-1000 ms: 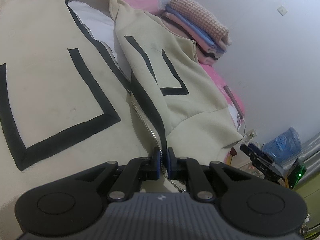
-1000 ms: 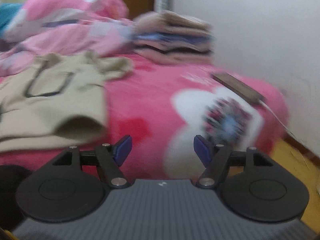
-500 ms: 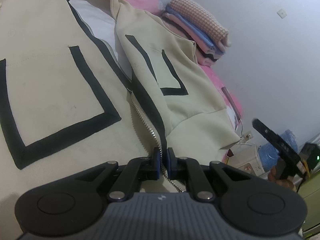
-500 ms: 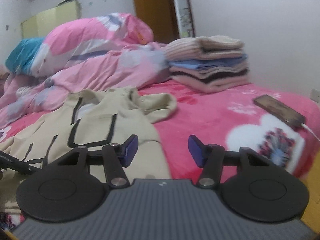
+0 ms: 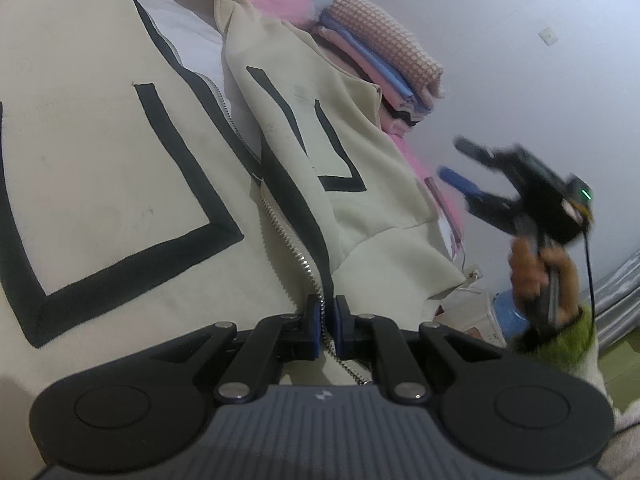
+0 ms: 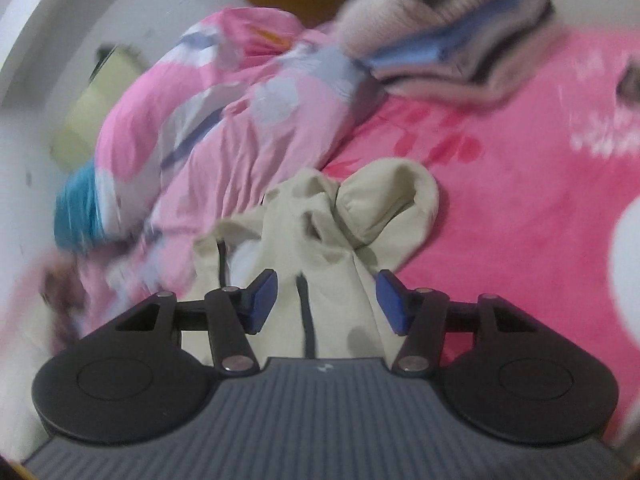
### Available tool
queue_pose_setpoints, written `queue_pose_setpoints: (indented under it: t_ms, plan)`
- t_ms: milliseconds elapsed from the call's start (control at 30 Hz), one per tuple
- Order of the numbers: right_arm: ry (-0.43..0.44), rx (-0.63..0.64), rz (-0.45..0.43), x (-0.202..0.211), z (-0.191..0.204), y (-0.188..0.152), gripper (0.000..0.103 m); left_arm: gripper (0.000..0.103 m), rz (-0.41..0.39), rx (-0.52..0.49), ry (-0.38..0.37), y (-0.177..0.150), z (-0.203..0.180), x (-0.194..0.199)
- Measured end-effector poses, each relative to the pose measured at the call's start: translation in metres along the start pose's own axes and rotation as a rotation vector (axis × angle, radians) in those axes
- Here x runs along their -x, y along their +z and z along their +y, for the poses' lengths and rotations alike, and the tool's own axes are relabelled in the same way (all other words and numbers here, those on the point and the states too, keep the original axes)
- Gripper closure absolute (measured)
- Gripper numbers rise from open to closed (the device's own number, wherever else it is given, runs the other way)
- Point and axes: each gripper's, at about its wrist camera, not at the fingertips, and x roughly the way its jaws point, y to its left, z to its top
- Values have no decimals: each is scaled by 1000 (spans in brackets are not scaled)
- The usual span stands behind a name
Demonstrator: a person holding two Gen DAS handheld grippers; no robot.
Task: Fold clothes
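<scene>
Jacket (image 5: 120, 168) flat on bed (image 6: 520, 200); folded stack (image 5: 384, 56) behind it, right.

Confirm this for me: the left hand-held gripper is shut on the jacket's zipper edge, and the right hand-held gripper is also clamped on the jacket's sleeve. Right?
Not quite. The left hand-held gripper is shut on the jacket at its zipper edge, but the right hand-held gripper grips nothing: the right wrist view shows its jaws apart above the sleeve.

Open pink blanket (image 6: 520, 208) lay right of the cream jacket (image 5: 120, 184), free to pass. Folded clothes stack (image 6: 452, 36) blocked the far right side by the wall; bunched pink quilt (image 6: 224, 132) blocked far left. Jacket's crumpled sleeve (image 6: 384, 208) sat just ahead of the right gripper (image 6: 326, 300).
</scene>
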Motion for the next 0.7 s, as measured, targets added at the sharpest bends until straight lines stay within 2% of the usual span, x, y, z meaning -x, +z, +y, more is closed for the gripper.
queue_pose_setpoints:
  t_ms: [100,133,200,267,367,467,600,700]
  plan:
    - [73,-138,26,-20,-6,11,48,94,-1,7,-10,0,2,0]
    - [97,-140,27,-24,-2,10,48,94,-2,5,-10,0,1,0]
    - [138,-113,42,-29,10,1,48,94,-3,0,-9,-1,1,0]
    - [173,-72,95,-34,25,-14,48,94,-2,-6,-5,-1,-1,1]
    - [183,35,148,-37,51,-43,48,95,0,-11,-3,1,-7,7]
    - [176,151,171,-35,70,-72,48,95,-33,-37,3,7,-13,26]
    - [177,251,201,-34,77,-104,48,94,-103,-58,0,37,-20,50]
    - [176,266,198,-32,75,-114,48,86,-156,-49,56,85,-21,49]
